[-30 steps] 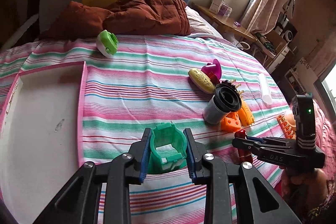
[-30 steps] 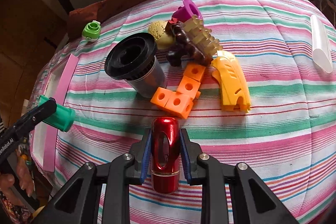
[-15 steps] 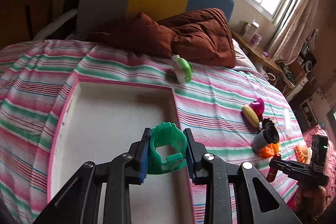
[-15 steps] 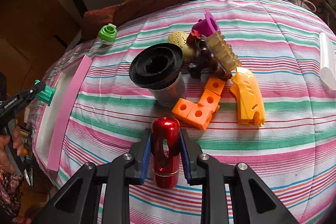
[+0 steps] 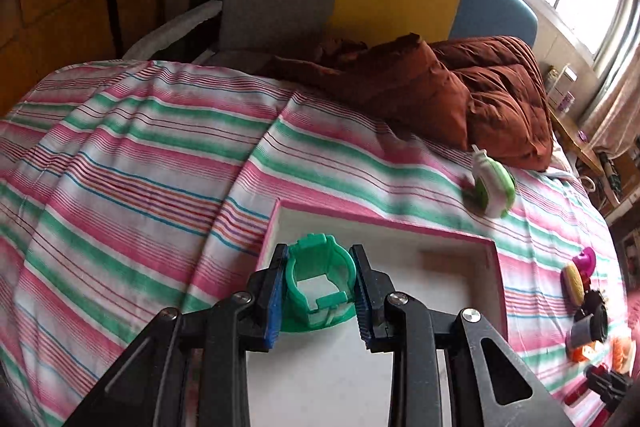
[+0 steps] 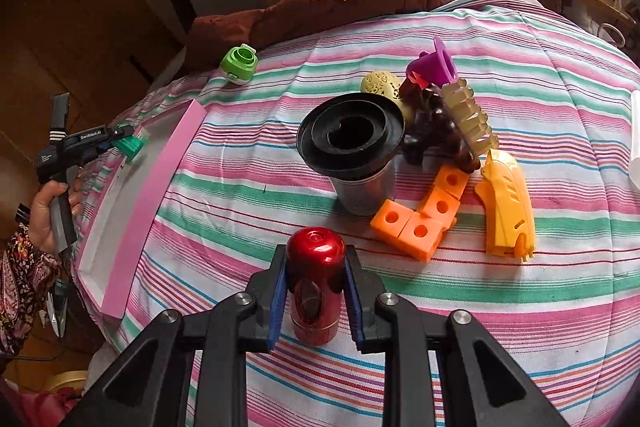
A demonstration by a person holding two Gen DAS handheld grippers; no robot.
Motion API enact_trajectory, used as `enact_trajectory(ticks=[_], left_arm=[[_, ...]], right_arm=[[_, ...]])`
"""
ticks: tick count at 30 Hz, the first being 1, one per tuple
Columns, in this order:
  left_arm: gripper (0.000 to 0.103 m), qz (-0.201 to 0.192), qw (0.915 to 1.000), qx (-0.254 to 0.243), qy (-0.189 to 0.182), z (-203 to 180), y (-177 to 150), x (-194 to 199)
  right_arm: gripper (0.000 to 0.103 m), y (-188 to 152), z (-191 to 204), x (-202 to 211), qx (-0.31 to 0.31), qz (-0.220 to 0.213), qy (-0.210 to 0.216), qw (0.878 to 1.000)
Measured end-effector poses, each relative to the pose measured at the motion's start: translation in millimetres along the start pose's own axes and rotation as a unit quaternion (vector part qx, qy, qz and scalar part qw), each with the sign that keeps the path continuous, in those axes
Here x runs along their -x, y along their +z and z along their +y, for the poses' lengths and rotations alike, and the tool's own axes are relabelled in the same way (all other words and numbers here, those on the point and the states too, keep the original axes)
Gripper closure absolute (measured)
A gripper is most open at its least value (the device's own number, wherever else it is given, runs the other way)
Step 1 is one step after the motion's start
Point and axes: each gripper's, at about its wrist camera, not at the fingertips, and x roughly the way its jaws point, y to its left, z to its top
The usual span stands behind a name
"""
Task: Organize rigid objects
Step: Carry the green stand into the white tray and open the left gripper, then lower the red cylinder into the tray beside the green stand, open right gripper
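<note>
My left gripper [image 5: 320,287] is shut on a teal plastic ring piece [image 5: 320,285] and holds it over the far left part of the pink-rimmed white tray [image 5: 384,225]. In the right wrist view the left gripper [image 6: 128,143] hangs over that tray [image 6: 160,195]. My right gripper [image 6: 316,291] is shut on a shiny red cylinder [image 6: 316,267] just above the striped bed. Ahead of it lie a black-lidded cup [image 6: 352,151], orange blocks [image 6: 420,219], a yellow-orange shell piece [image 6: 508,211], a toothed clip [image 6: 468,119], a purple funnel [image 6: 436,63] and a yellow perforated egg [image 6: 380,85].
A green and white round gadget [image 5: 492,187] lies beyond the tray near a brown quilt [image 5: 460,95]. A white tube [image 6: 634,139] lies at the bed's right edge. A headboard and a window stand behind; a wooden shelf runs along the right side.
My left gripper has swung left with the teal piece, from the tray's near middle to its far left part. My right gripper holds the red cylinder and has shifted slightly.
</note>
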Motion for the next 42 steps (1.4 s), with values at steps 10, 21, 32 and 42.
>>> enact_trajectory(ticks=[10, 21, 32, 42], left_arm=[[0.039, -0.037, 0.9984, 0.041, -0.006, 12, -3, 15], [0.019, -0.019, 0.9964, 0.074, -0.037, 20, -65, 54], [0.016, -0.006, 0.9967, 0.052, -0.062, 10, -120, 73], [0.014, -0.037, 0.9976, 0.038, -0.044, 9, -134, 87]], right_arm=[[0.078, 0, 5, -2, 0.019, 0.004, 0.003, 1.000], [0.078, 0, 22, 0, 0.040, 0.003, 0.029, 0.999], [0.078, 21, 57, -15, -0.026, -0.006, 0.066, 0.997], [0.078, 63, 166, -40, 0.056, -0.008, 0.112, 0.992]])
